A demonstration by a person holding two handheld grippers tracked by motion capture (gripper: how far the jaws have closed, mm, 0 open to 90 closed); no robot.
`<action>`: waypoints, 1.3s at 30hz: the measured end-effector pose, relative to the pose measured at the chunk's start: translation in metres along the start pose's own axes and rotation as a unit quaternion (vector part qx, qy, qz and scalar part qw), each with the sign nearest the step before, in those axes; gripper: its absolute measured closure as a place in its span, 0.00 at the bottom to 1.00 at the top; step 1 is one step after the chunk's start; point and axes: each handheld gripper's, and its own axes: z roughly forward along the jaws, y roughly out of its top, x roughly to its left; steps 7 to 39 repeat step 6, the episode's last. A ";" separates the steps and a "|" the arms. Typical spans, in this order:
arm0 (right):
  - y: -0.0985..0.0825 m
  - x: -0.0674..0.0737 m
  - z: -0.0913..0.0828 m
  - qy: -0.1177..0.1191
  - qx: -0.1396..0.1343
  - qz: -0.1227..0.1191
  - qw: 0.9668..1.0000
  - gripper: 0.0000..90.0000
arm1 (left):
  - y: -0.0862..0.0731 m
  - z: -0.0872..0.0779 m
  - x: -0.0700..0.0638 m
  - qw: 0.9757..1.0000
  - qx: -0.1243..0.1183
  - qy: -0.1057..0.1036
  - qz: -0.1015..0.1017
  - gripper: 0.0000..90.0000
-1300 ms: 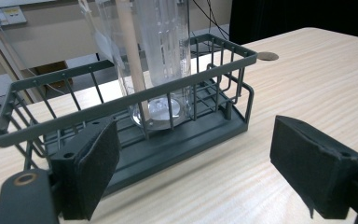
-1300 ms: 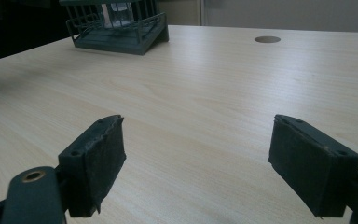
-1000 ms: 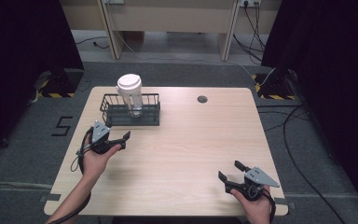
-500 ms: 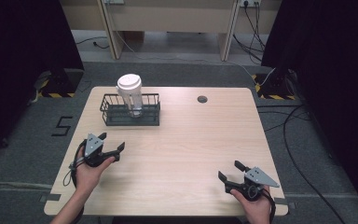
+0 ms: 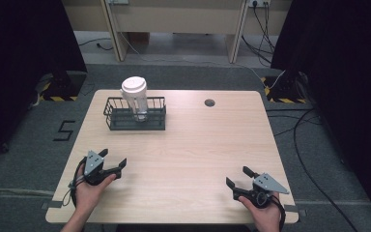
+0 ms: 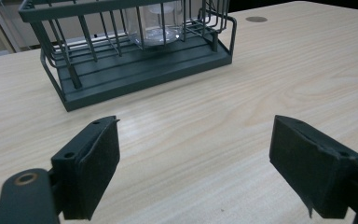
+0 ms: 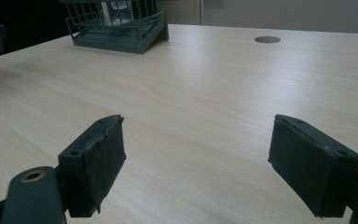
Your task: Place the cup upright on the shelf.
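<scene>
Left gripper (image 5: 112, 161) I've drawn back to lower left, jaws wide; right gripper (image 5: 238, 178) also gapes. Lidded cup (image 5: 135, 98) stands upright in wire basket (image 5: 112, 119).

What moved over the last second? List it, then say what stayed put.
The left gripper drew back from beside the wire basket toward the person's edge of the table, jaws open and empty throughout; nothing was taken or let go. The right gripper stayed open at the near right corner. The lidded cup kept its place upright in the basket.
</scene>
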 end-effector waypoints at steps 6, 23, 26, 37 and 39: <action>0.000 0.000 0.000 -0.001 0.000 -0.001 1.000 0.20 | 0.000 -0.004 0.001 1.000 -0.007 0.008 0.002 0.17; 0.000 0.000 0.000 -0.001 0.000 -0.001 1.000 0.20 | 0.000 -0.004 0.001 1.000 -0.007 0.008 0.002 0.17; 0.000 0.000 0.000 -0.001 0.000 -0.001 1.000 0.20 | 0.000 -0.004 0.001 1.000 -0.007 0.008 0.002 0.17; 0.000 0.000 0.000 -0.001 0.000 -0.001 1.000 0.20 | 0.000 -0.004 0.001 1.000 -0.007 0.008 0.002 0.17; 0.000 0.000 0.000 -0.001 0.000 -0.001 1.000 0.20 | 0.000 -0.004 0.001 1.000 -0.007 0.008 0.002 0.17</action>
